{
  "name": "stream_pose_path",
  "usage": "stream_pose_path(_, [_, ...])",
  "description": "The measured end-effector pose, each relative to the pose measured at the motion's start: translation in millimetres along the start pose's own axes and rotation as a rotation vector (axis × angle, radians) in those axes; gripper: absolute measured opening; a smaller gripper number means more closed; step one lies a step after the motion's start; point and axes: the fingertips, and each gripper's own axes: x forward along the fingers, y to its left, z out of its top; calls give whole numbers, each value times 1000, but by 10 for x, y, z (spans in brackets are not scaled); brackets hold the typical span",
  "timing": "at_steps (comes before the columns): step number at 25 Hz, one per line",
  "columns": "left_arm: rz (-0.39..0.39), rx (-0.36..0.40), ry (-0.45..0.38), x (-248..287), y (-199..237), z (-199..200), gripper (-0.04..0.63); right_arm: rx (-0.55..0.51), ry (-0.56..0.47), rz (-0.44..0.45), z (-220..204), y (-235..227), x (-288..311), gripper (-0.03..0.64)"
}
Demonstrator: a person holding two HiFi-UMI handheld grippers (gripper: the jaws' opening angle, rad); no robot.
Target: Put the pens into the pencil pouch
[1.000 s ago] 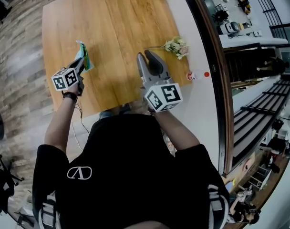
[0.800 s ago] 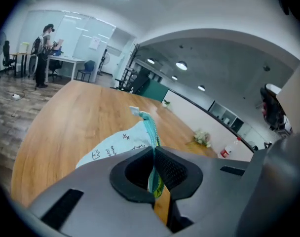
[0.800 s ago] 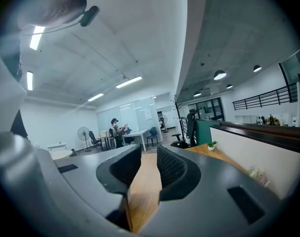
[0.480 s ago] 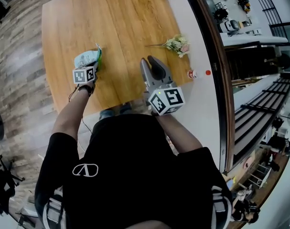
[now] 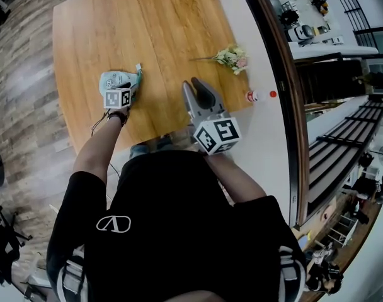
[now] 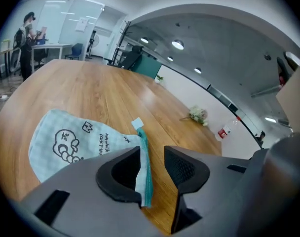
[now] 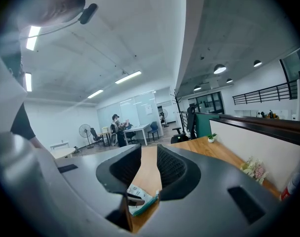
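Releasing the pale mint checked fabric pencil pouch (image 5: 114,78) with the teal zip edge: the left gripper (image 5: 132,82) has come down from a second ago, when the pouch hung from shut jaws, and the pouch now lies flat on the light wooden counter (image 5: 160,24), left of centre. The jaws have just been opening. In the left gripper view they stand moderately apart; the zip edge is between them, resting against one jaw only, not clamped. The right gripper (image 5: 194,85) hovers over the near counter edge, barely moved, jaws at a narrow gap with nothing between them. No pens show in any view. A small bunch of pale flowers (image 5: 232,58) and a red-capped bottle (image 5: 253,97) sit at the right. Judgement: the pouch is placed and let go, so next come finding the pens and opening the zip.
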Motion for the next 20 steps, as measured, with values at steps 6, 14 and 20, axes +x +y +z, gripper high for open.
stream_pose_path(6, [-31, 45, -100, -185, -119, 284, 156, -9, -15, 27, 58, 74, 127, 98])
stream_pose_path(14, [-119, 208, -400, -1213, -620, 1235, 156, -20, -54, 61, 189, 105, 250, 98])
stream_pose_path(20, [-140, 225, -614, -2117, -944, 1662, 147, -18, -65, 85, 233, 134, 349, 98])
